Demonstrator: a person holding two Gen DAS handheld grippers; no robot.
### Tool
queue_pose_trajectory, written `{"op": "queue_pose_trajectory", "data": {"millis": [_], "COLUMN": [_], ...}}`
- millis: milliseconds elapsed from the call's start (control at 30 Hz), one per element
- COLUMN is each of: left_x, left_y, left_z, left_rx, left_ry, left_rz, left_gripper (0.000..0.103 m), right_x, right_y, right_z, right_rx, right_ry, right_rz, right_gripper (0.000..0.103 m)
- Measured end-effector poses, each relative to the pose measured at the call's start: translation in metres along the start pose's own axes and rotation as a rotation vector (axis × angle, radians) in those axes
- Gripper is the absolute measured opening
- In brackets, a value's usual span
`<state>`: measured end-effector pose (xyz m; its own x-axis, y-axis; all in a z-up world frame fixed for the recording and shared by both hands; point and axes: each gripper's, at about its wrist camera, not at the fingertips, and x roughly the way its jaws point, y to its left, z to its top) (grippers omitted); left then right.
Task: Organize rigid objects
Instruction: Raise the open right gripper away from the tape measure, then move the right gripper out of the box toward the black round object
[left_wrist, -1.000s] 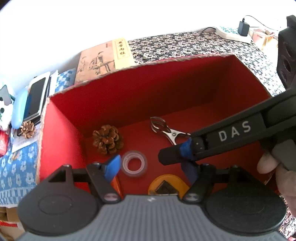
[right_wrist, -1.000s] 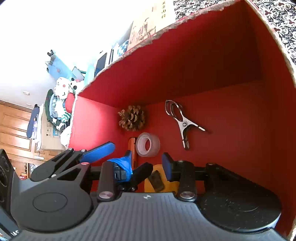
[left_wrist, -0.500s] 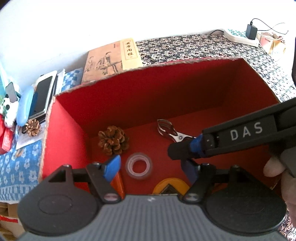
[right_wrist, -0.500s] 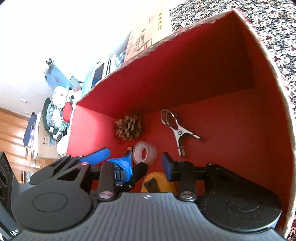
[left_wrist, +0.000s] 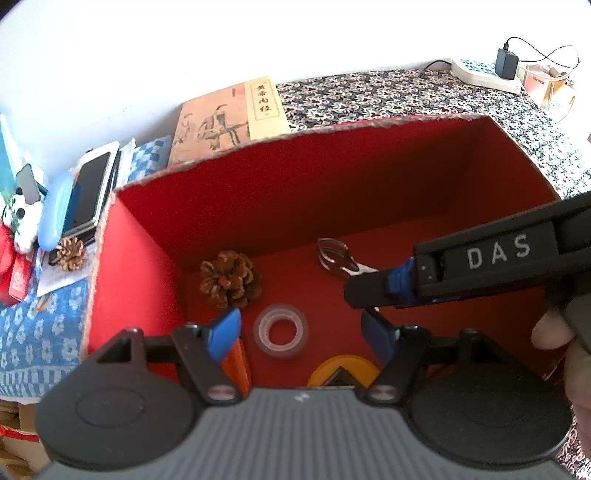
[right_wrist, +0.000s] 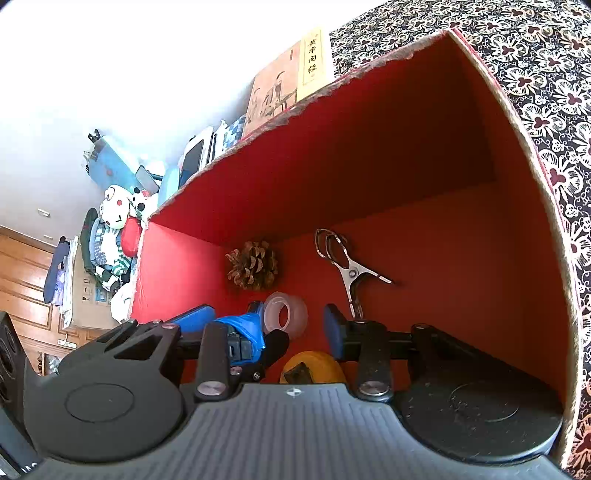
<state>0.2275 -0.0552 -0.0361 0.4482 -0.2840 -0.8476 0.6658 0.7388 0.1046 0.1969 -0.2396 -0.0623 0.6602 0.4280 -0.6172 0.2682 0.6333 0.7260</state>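
The left gripper (left_wrist: 299, 328) hung over the open red box (left_wrist: 147, 236), its blue-padded fingers (left_wrist: 223, 334) spread wide with nothing between them. The right gripper (right_wrist: 293, 326) hovered in the same box with its fingers (right_wrist: 334, 326) also well apart and empty; in the left wrist view one of its black arms, marked DAS, crossed from the right with a person's hand (left_wrist: 565, 339) behind it.

Nearest on the box floor lay a yellow round object (left_wrist: 343, 371) with a dark piece on top, partly hidden by the gripper body, and an orange stick-like thing (left_wrist: 236, 363) beside the left finger; what either of them was could not be told. Just past them sat a roll of clear tape (left_wrist: 282, 330), lying flat in the left view. Farther in, a pine cone (left_wrist: 231, 278) rested close to the left wall of the box, and a metal spring clamp (right_wrist: 345, 267) lay to its right, apart from the cone and the tape.

Outside the box, on a blue flowered cloth (left_wrist: 33, 332), a second, smaller pine cone (left_wrist: 70, 253) lay near a phone (left_wrist: 90, 188) and a pale blue case (left_wrist: 55, 210). Behind the box a tan book (left_wrist: 232, 118) with Chinese characters leaned near the wall, on a black-and-white patterned cloth (left_wrist: 388, 94). At the far right a white power strip (left_wrist: 484, 74) held a black adapter (left_wrist: 506, 62).
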Motion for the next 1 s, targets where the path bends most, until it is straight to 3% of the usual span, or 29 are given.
{"op": "queue_pose_trajectory", "data": {"millis": [733, 1000], "left_x": [0.000, -0.012], "left_y": [-0.002, -0.002], "left_z": [0.000, -0.003], "left_rx": [0.001, -0.016], "left_ry": [0.003, -0.009], "left_rz": [0.029, 0.107], "left_gripper": [0.074, 0.075], "right_x": [0.005, -0.005], "right_y": [0.006, 0.018], "right_z": [0.001, -0.003], "right_rx": [-0.029, -0.067], "right_ry": [0.001, -0.046], "right_rz": [-0.053, -0.117], "right_gripper": [0.020, 0.020]}}
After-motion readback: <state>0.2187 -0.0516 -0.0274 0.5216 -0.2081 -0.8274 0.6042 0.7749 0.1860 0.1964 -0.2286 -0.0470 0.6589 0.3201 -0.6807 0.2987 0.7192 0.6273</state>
